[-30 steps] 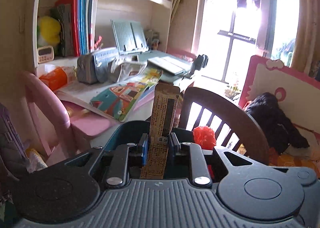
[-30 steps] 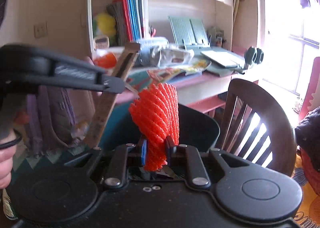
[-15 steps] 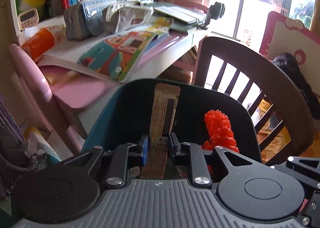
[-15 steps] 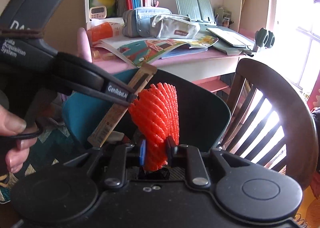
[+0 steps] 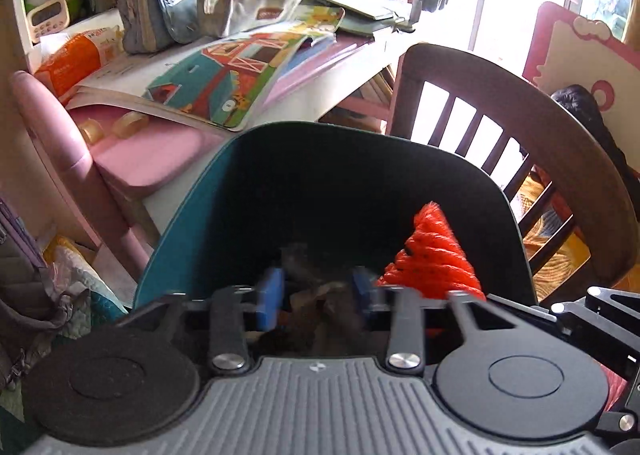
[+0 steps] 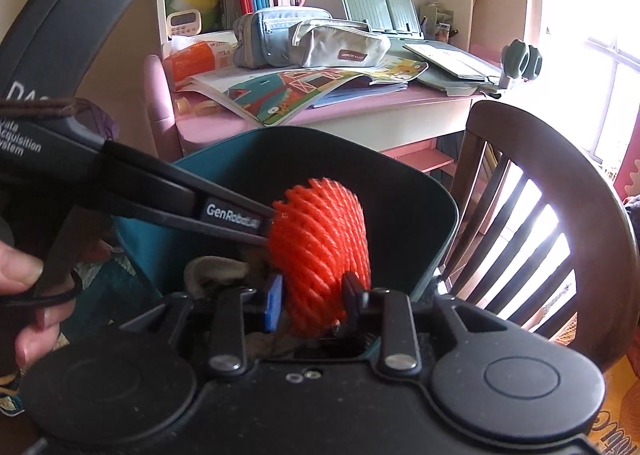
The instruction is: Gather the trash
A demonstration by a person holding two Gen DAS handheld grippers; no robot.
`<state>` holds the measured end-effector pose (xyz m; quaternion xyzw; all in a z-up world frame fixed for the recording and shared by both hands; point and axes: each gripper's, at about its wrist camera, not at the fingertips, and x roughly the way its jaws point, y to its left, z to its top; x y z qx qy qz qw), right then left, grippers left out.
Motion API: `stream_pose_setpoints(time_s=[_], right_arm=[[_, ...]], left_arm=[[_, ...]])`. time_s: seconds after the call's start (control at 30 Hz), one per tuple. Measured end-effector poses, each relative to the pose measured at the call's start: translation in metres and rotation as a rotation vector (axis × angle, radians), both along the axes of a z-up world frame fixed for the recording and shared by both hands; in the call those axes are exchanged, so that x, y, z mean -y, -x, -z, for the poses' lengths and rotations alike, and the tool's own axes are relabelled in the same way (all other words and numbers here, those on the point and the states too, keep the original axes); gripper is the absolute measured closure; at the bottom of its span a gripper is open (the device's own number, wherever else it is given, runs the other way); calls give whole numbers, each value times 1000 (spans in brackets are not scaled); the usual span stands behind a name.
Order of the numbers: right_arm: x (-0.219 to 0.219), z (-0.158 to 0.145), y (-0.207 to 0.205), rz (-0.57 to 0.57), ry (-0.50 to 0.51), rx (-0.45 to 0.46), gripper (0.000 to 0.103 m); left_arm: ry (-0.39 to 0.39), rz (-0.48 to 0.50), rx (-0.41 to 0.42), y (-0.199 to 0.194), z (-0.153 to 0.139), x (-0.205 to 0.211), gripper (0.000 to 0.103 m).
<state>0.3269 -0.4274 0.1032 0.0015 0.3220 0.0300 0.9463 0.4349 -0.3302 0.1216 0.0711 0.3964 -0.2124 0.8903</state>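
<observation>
A teal bin (image 5: 188, 223) with a dark inside stands in front of both grippers. My left gripper (image 5: 316, 293) hangs over it, jaws opening, nothing between the blue pads (image 5: 270, 297); blurred brown trash (image 5: 320, 297) lies below them in the bin. The orange foam net (image 6: 320, 247) stands upright in my right gripper (image 6: 312, 297), whose jaws are opening while the pads still touch its sides. The net (image 5: 434, 259) also shows at the right of the left wrist view. One finger of the left gripper (image 6: 224, 215) reaches across to the net's left side. A tan crumpled piece (image 6: 216, 269) lies in the bin (image 6: 440, 223).
A dark wooden chair (image 5: 560, 159) stands right of the bin. Behind the bin is a pink desk (image 5: 152, 159) with a picture book (image 5: 228, 91), pencil cases (image 5: 224, 11) and an orange pack (image 5: 68, 63). A pink chair back (image 5: 52, 135) is at the left. A person's hand (image 6: 24, 287) holds the left gripper.
The left jaws opened and the long brown wrapper dropped out of them. The right jaws widened around the orange net. Both grippers came down over the bin.
</observation>
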Motion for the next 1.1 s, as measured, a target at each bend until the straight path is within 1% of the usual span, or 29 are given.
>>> stream_pose_setpoints(time_s=[0.07,0.17,0.23,0.27,0.33,0.43,0.6,0.73,0.77,0.8,0.83,0.9,0.97,1.1], right_arm=[[-2,0,3,0,1,4,60],[-3,-3,9,-7,-17,13,58],[-3,-5,13,-14,-33,16,52],[-3,-6,15,-18,-37,18,49],[-4,-8,20,-13,-32,25,47],[-5,-13,31,-11,-39,38,46],[-5,-27,54,-1,-47,68,45],[-8,-37,74,14,-51,88,44],[-9,-40,78,16,-48,92,44],[-11,-42,84,20,-45,99,44],[-12,-45,90,24,-42,105,44],[-15,-51,102,26,-36,116,44],[-18,-57,113,33,-28,126,43],[-24,-67,138,44,-20,148,43]], left_arm=[[1,0,36,7,-3,-3,33],[8,3,50,14,-7,-8,33],[18,-4,68,20,-10,-13,28],[20,-7,78,24,-12,-16,23],[26,-9,95,30,-15,-20,21],[35,-25,90,37,-19,-28,21],[67,-36,138,59,-30,-43,21],[124,-43,176,84,-40,-58,21],[137,-42,186,91,-42,-61,20],[144,-43,196,98,-45,-64,15],[150,-45,207,105,-47,-67,13],[167,-41,227,119,-52,-72,3],[191,-39,250,133,-58,-78,3],[233,-16,267,158,-66,-90,3]])
